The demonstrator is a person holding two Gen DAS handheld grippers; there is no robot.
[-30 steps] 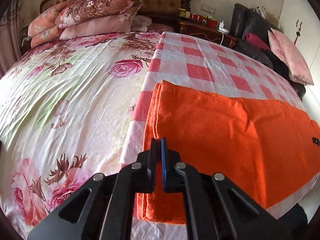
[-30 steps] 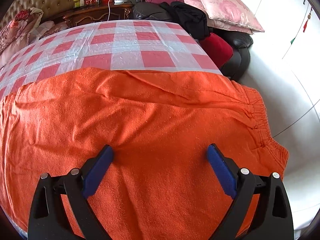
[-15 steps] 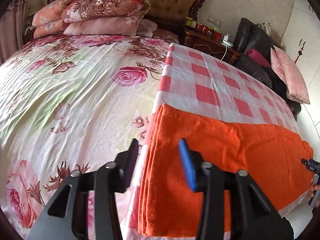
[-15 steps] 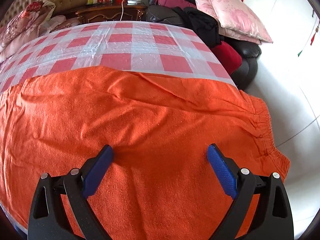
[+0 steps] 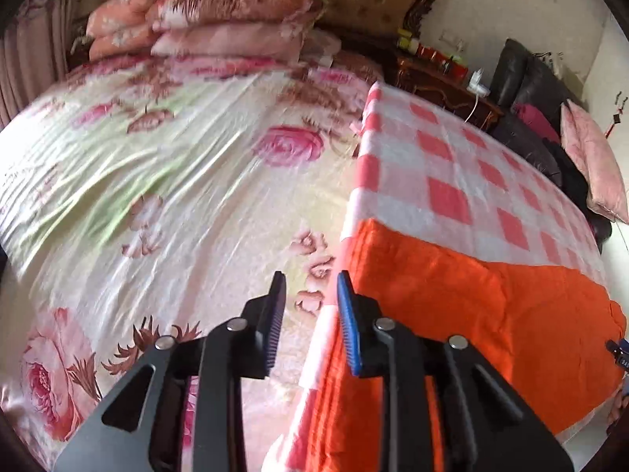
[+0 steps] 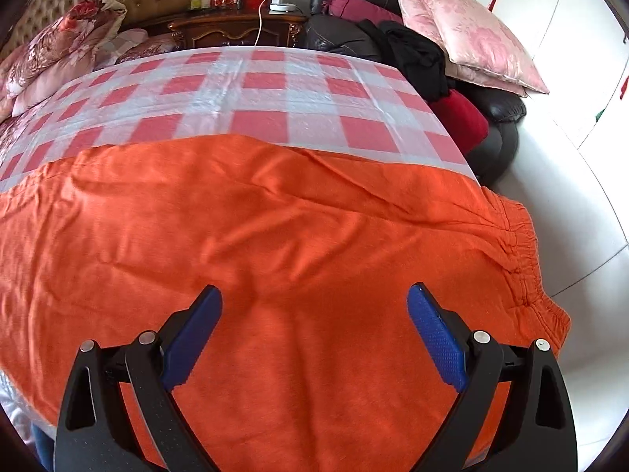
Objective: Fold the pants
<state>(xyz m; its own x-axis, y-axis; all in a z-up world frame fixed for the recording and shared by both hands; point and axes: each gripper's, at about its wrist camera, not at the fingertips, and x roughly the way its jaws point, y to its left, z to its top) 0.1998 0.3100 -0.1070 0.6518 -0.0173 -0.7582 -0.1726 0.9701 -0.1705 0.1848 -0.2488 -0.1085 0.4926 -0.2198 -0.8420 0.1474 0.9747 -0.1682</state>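
The orange pants (image 6: 275,216) lie flat across the near part of a red-and-white checked cloth (image 6: 255,102), waistband at the right end. In the left wrist view the pants (image 5: 471,306) show their stacked leg hems at the left end. My left gripper (image 5: 310,275) hovers just left of those hems, over the floral sheet; its jaws are closing, a small gap remains and nothing is between them. My right gripper (image 6: 314,289) hangs wide open above the upper part of the pants, clear of the fabric.
A floral bedsheet (image 5: 157,196) covers the left of the bed, with stacked pillows (image 5: 220,19) at the headboard. A wooden nightstand (image 6: 236,27) and a dark sofa with pink cushions (image 6: 464,31) stand beyond. The bed edge and white floor (image 6: 570,204) lie to the right.
My left gripper let go of the pants hems, opened, moved left off the pants and up, then narrowed its jaws. The right gripper drew back a little, still open.
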